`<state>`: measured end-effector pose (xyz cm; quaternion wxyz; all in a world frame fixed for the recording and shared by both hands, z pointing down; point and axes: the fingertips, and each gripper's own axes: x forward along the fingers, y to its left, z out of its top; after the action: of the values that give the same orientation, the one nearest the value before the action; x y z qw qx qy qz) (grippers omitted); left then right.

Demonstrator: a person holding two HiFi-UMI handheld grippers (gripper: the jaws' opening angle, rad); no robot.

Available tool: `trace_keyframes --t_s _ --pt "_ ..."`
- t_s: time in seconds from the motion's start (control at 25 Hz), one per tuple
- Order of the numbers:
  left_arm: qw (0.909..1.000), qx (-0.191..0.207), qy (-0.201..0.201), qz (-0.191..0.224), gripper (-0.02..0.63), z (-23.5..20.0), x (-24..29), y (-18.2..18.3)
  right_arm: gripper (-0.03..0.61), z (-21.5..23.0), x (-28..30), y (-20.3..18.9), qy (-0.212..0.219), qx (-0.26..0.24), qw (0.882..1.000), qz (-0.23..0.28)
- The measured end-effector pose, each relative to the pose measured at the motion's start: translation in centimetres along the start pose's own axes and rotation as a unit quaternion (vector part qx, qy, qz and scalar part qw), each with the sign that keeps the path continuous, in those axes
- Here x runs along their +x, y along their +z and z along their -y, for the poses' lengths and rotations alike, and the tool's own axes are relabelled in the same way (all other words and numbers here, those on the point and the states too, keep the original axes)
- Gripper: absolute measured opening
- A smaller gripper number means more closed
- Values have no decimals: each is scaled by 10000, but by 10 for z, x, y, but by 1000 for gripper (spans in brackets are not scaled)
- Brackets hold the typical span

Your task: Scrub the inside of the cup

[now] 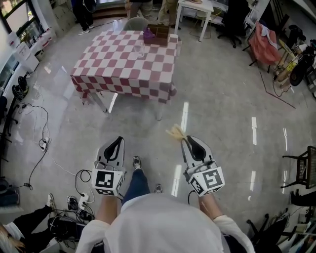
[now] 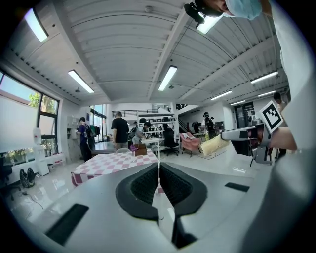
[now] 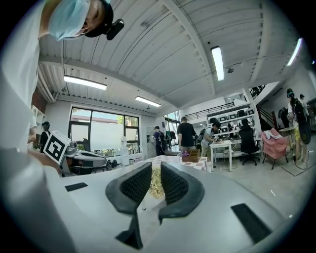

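Note:
I stand on the floor well short of a table with a red-and-white checked cloth [image 1: 118, 69]. On it stands what looks like a clear cup [image 1: 139, 49], small and faint. My right gripper [image 1: 183, 140] is shut on a pale yellow fibrous scrubber [image 1: 175, 132], which shows between its pads [image 3: 156, 185] in the right gripper view. The scrubber [image 2: 213, 146] also sticks out of that gripper in the left gripper view. My left gripper [image 1: 118, 140] is held level beside it, jaws pressed together with nothing between them [image 2: 159, 170].
A brown box [image 1: 159, 33] and a purple object [image 1: 148, 34] sit at the table's far edge. Cables and gear [image 1: 42, 143] lie on the floor at my left. A black chair [image 1: 301, 168] stands right. People stand beyond the table near a white desk [image 1: 195, 10].

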<state>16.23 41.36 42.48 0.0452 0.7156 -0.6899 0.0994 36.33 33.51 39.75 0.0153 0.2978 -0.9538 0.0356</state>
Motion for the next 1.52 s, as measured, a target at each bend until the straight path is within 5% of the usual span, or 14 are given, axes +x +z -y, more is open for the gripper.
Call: trace_keyframes --t_s 0.92,1.52 --pt "9974 133 -611 354 32 -177 138 35 71 13 203 41 -658 -325 9971 188" --pt "9949 81 -965 269 32 -224 183 11 71 18 260 19 -1042 -150 9944 7"
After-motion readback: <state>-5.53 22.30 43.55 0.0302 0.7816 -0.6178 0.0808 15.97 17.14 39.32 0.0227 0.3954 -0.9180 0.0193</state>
